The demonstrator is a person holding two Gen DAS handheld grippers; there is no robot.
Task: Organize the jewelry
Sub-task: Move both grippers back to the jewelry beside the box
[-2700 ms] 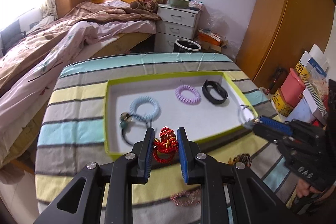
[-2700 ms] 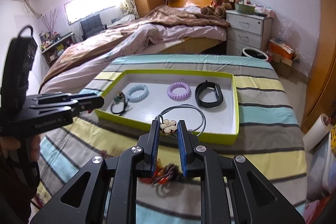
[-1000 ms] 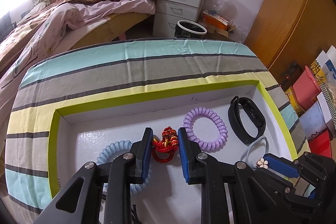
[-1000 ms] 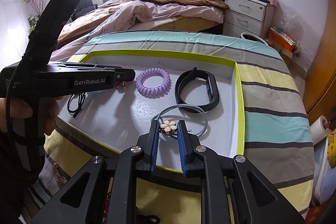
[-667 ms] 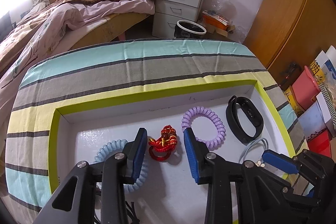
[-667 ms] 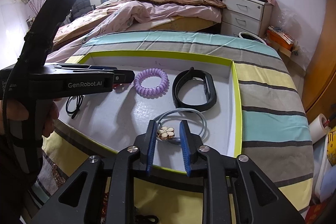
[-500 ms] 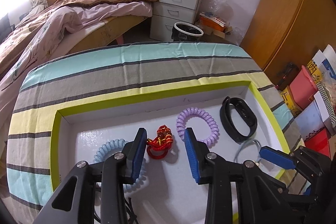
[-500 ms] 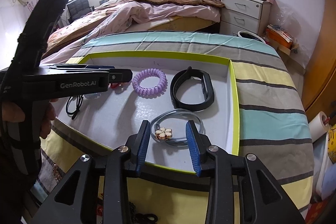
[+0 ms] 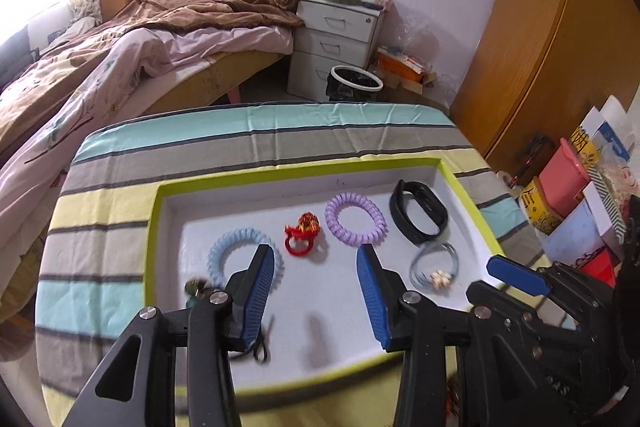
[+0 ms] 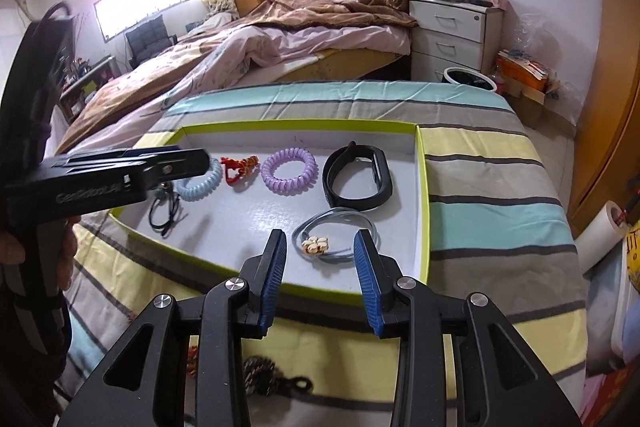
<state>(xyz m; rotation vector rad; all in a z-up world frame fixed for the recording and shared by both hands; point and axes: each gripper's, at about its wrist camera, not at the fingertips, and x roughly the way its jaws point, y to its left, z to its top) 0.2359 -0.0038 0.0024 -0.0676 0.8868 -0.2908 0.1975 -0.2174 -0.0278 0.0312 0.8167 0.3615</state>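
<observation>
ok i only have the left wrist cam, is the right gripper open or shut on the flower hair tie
Observer: Open. The right wrist view shows the right gripper with its jaws spread, and the flower hair tie lying loose in the tray.
Operator: anything outside the tray on the near side
Observer: Yes, a dark beaded piece lies on the striped cloth, on the near side of the tray, under the right gripper.
Operator: and the dark thing at the tray's left end, half hidden for me
Observer: A black hair tie with a bead, lying in the tray next to the pale blue coil tie.
</observation>
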